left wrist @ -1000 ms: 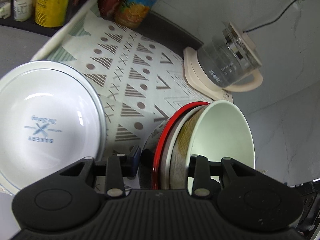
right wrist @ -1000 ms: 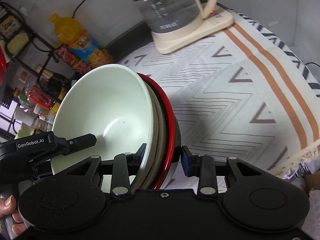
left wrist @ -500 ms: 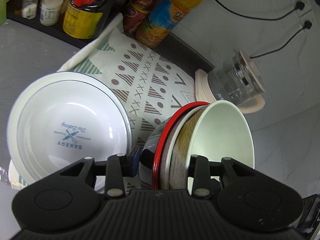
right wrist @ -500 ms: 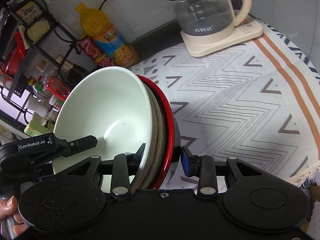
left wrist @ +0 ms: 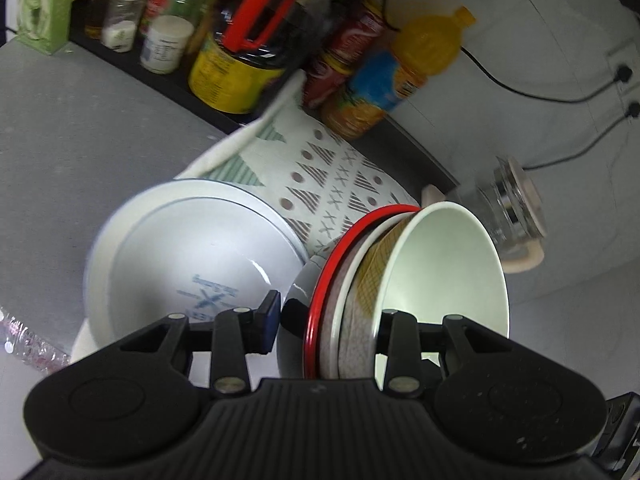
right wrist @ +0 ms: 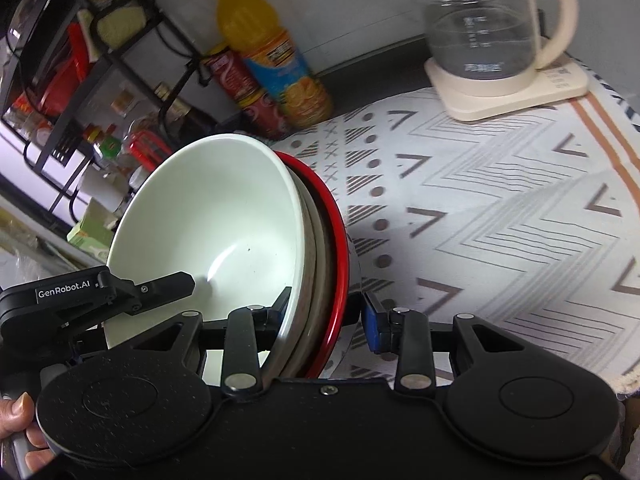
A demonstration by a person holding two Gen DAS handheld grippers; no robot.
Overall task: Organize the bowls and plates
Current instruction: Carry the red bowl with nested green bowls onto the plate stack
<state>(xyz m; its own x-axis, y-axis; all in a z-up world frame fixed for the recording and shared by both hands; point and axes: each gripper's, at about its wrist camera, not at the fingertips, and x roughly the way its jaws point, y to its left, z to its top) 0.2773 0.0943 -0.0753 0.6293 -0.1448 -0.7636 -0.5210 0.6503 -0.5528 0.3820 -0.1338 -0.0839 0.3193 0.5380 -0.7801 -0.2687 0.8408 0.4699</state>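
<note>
A stack of nested bowls is held up off the table by both grippers: a pale green bowl (left wrist: pixel 444 272) inside, a patterned beige bowl (left wrist: pixel 356 308), and a red-rimmed dark bowl (left wrist: pixel 320 300) outside. My left gripper (left wrist: pixel 328 320) is shut across the stack's rim. My right gripper (right wrist: pixel 324 312) is shut on the same stack (right wrist: pixel 224 232) from the opposite side. The left gripper's finger (right wrist: pixel 160 286) shows inside the green bowl. White plates with blue print (left wrist: pixel 188 268) lie stacked on the cloth to the left.
A patterned cloth (right wrist: pixel 500 220) covers the table. A glass kettle on a cream base (right wrist: pixel 488 40) stands at the back right. An orange drink bottle (right wrist: pixel 272 56), a red can and a rack of jars and bottles (left wrist: pixel 236 40) line the back left.
Both grippers have lifted the bowl stack higher and moved back; the table, plates and kettle look farther away and more of the bottle rack shows.
</note>
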